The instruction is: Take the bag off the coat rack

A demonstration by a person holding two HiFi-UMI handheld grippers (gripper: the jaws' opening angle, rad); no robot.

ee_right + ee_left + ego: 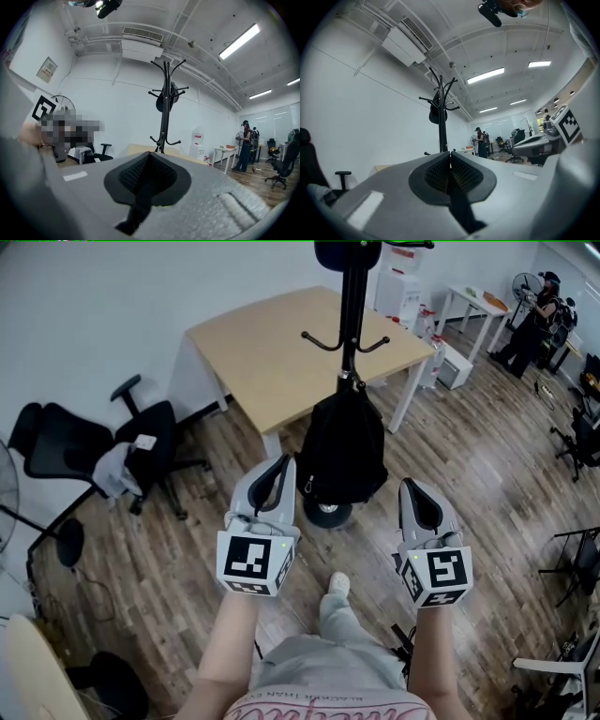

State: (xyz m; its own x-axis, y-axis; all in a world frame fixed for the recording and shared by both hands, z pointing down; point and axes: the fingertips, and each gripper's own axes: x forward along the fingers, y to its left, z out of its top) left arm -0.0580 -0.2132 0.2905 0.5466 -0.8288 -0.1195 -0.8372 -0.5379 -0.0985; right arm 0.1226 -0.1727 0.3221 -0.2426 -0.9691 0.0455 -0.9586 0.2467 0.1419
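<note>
Ahead of both jaws, bag untouched

Wood floor, tan table, white walls

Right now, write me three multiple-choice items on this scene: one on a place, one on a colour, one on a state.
1. Where is the bag?
A. on the office chair
B. hanging on the coat rack
C. on the table

2. What colour is the bag?
A. black
B. red
C. white

3. How are the fingers of the left gripper and right gripper?
A. wide open
B. shut on the bag
C. shut, holding nothing

Answers:
1 B: it hangs against the rack's pole.
2 A: it shows black in the head view.
3 C: each gripper view shows its fingers meeting with nothing between.
</note>
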